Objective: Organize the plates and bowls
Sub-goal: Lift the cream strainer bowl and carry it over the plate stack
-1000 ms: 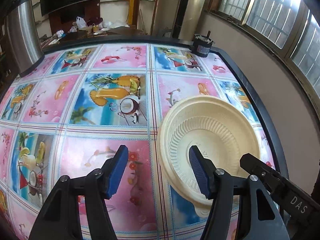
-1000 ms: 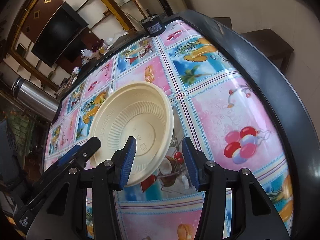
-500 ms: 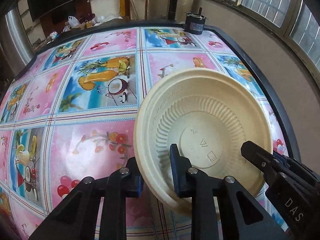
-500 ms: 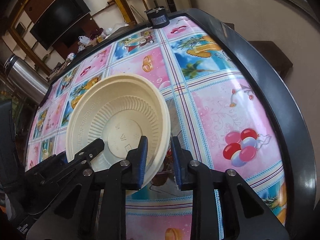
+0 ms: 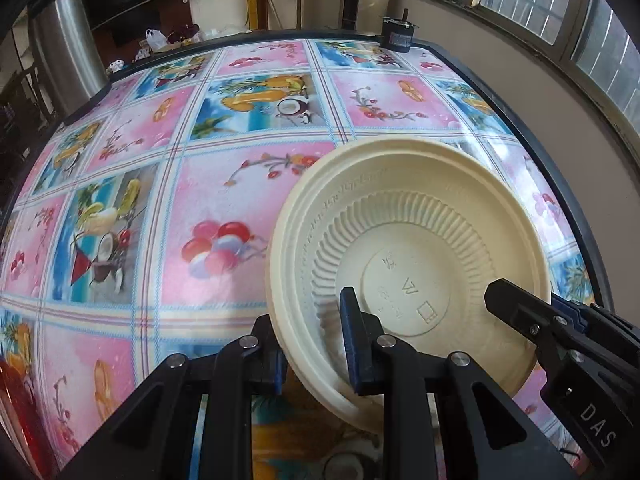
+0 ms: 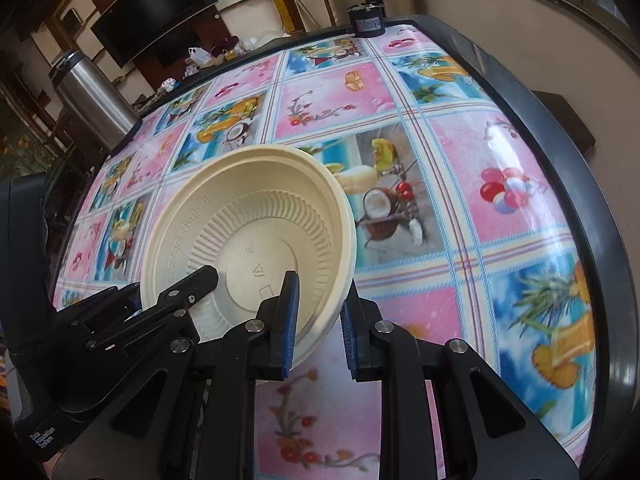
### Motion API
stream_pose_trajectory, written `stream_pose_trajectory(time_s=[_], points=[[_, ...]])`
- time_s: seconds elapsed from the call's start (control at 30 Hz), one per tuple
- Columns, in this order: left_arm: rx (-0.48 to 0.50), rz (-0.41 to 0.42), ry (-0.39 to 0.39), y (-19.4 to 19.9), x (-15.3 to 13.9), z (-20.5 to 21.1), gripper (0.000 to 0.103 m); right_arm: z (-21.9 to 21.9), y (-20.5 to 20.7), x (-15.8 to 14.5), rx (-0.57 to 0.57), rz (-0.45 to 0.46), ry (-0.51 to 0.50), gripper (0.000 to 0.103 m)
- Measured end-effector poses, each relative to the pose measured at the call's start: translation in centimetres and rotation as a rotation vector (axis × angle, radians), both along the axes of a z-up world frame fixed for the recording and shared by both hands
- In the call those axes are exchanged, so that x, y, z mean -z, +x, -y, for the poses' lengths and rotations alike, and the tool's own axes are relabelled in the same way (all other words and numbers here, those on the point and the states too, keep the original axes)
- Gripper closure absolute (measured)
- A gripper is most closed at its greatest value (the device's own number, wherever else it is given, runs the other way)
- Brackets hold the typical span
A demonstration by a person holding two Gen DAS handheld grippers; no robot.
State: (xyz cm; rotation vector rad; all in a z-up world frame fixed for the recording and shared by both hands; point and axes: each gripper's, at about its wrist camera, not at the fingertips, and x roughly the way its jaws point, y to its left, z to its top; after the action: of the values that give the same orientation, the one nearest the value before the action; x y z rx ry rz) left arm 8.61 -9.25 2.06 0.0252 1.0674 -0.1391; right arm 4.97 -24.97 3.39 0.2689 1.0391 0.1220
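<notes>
A cream ribbed plastic bowl (image 5: 416,240) is held tilted just above the patterned tablecloth, between both grippers. My left gripper (image 5: 312,344) is shut on the bowl's near left rim, one blue pad inside the bowl and one under the rim. My right gripper (image 6: 318,320) is shut on the bowl (image 6: 248,224) at its right rim, one pad inside and one outside. Each gripper shows in the other's view: the right one's black finger (image 5: 520,304) over the bowl's right side, the left one's finger (image 6: 188,284) over its left side.
The table (image 5: 168,184) has a pink and blue fruit-pattern cloth and a dark raised edge (image 6: 592,208) on the right. A small black device (image 5: 396,34) stands at the far edge. A steel cylinder (image 5: 64,52) stands beyond the far left corner. A wall with windows runs along the right.
Both grippers went from open to shut on opposite rims of the bowl. The bowl has since come off the cloth and shifted across the table with them.
</notes>
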Motion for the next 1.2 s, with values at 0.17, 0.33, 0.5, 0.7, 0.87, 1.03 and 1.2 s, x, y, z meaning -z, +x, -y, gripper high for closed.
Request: stream_pose_trajectory(time_s=[0.17, 0.33, 0.5, 0.7, 0.87, 1.03, 1.2], points=[[-0.018, 0.016, 0.008, -3.0, -0.3, -1.8, 0.081, -1.8, -3.6, -0.1, -0.013, 0.012, 0.019, 0.084], [-0.04, 0.043, 0.031, -6.1, -0.5, -3.3, 0.081, -3.8, -6.7, -0.1, -0.041, 0.014, 0.027, 0.084], [-0.06, 0.062, 0.036, -8.7, -0.8, -4.8, 0.081, -5.3, -9.6, -0.3, -0.066, 0.025, 0.04, 0.084], [-0.079, 0.081, 0.048, -11.4, -0.9, -6.4, 0.081, -7.1, -12.3, -0.3, -0.095, 0.034, 0.043, 0.083], [-0.095, 0.068, 0.043, -12.6, -0.4, -7.5, 0.081, -8.4, -13.7, 0.2, -0.118, 0.021, 0.04, 0.083], [-0.102, 0.063, 0.038, -13.6, -0.3, -8.3, 0.081, -9.3, -14.6, 0.1, -0.134, 0.018, 0.034, 0.083], [-0.112, 0.07, 0.033, -14.3, -0.7, -9.3, 0.081, -10.2, -15.2, -0.5, -0.155, 0.023, 0.019, 0.083]])
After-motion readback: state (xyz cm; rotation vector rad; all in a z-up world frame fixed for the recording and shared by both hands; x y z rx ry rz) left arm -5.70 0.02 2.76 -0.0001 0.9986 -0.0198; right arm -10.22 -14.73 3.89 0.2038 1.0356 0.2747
